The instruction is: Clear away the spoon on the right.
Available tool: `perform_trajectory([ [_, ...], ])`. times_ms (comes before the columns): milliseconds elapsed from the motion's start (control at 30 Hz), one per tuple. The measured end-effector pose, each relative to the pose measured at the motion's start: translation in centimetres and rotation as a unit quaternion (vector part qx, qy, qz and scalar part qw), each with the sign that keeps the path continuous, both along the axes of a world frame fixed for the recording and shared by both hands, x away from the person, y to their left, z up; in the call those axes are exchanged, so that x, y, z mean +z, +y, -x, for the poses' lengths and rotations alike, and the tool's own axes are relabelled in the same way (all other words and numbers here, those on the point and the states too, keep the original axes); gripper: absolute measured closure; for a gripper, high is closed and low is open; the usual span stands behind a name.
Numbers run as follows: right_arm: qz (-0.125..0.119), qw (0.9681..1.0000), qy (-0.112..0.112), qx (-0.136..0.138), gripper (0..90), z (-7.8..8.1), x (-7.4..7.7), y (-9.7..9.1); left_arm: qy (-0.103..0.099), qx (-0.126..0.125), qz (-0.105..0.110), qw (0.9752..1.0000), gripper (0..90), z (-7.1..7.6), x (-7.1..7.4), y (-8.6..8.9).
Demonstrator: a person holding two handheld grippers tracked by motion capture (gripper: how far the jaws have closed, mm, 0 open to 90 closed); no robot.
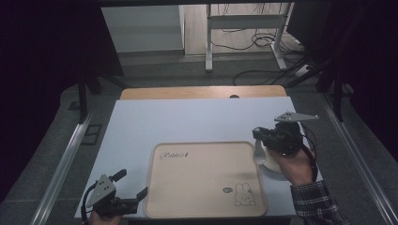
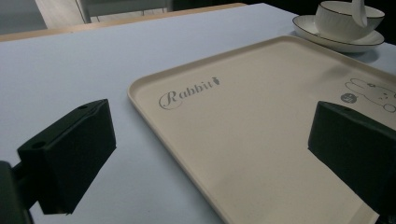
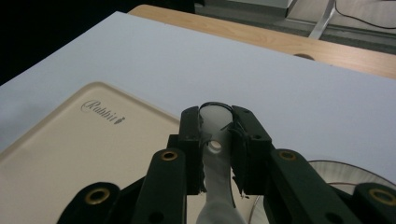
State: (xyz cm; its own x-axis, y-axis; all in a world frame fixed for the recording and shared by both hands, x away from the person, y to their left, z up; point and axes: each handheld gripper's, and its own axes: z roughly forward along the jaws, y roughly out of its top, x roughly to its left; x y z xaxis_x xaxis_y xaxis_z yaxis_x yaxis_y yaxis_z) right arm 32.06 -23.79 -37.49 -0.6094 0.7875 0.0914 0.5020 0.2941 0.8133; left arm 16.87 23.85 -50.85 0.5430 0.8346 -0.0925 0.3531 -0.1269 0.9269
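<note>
Fingers of the right gripper [image 3: 218, 154] clamped a white ceramic spoon [image 3: 215, 182] by its handle, beside the beige tray's [image 1: 202, 206] right edge, above the saucer [image 1: 272, 165]. Left gripper [image 1: 132, 186] fingers stood open, empty, at the tray's left corner.

Beige tray [image 1: 205, 180] w/ rabbit print, white spoon [image 3: 215, 186], white black-rimmed bowl [image 2: 348, 18], blk grippers.

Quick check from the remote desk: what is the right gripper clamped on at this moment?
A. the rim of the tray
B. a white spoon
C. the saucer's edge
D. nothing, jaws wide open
B: in the right gripper view, the right gripper has its jaws closed on the handle of the white spoon, beside the tray.
</note>
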Motion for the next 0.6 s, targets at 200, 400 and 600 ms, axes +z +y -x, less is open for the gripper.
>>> perform_trajectory([
  [200, -0.001, 0.9999, 0.013, 0.005, 75.1, 0.2, -1.2, 0.4, 0.000, 0.000, 0.000, 1.0000, 0.5, 0.0, 0.0, 0.0],
  [400, -0.003, 0.9995, 0.030, 0.011, 75.1, 0.7, -2.8, 0.8, 0.000, -0.001, -0.001, 1.0000, 0.5, 0.0, 0.0, 0.0],
  [600, -0.003, 0.9986, 0.049, 0.016, 75.2, 1.2, -4.4, 1.2, 0.001, -0.001, -0.001, 1.0000, 0.5, 0.0, 0.0, 0.0],
])
